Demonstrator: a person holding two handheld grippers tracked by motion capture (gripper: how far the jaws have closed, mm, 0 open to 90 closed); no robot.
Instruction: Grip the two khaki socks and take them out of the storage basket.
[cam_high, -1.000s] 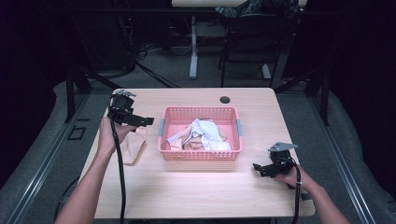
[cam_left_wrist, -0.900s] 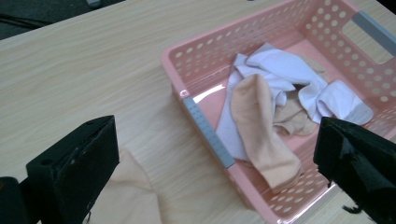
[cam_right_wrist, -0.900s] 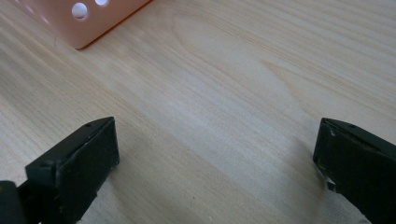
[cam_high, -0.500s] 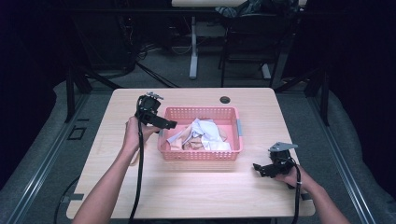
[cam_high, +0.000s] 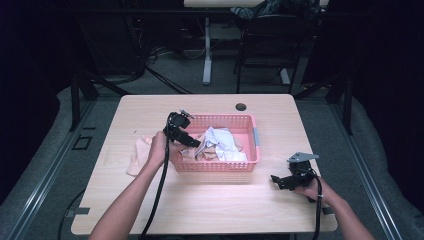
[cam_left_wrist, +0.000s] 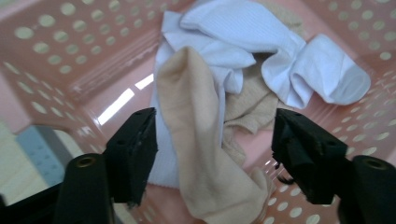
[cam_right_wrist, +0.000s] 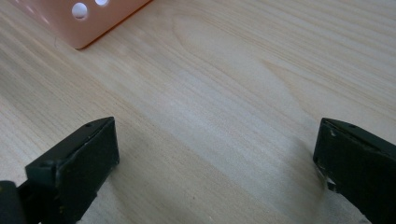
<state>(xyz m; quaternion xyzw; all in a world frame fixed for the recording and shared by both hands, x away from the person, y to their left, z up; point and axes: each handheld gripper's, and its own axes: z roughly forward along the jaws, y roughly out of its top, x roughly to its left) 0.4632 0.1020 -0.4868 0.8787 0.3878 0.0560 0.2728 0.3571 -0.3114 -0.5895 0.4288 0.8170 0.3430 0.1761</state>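
High view: pale wooden table (cam_high: 200, 210), pink perforated plastic basket (cam_high: 252, 150) at its centre holding a heap of socks. The left gripper (cam_high: 189, 141) reaches over the basket's left rim. A beige cloth piece (cam_high: 137, 155) lies on the table just left of the basket, partly hidden by the left hand (cam_high: 159, 149). A small round black object (cam_high: 241, 106) sits near the far edge. The right gripper (cam_high: 280, 181) rests low at the near right, well apart from the basket.

Left gripper view brings out what the high view blurs: a long beige sock (cam_left_wrist: 196, 140) draped over a white ribbed sock (cam_left_wrist: 261, 51), with a tan knitted piece (cam_left_wrist: 247, 105) underneath, all on the basket floor.

Right gripper view: bare wood grain and one basket corner (cam_right_wrist: 88, 23) at far left.

Left gripper: jaws spread wide, the beige sock between them, nothing gripped. Right gripper: jaws wide apart, holding nothing, just above or on the tabletop; contact cannot be told.
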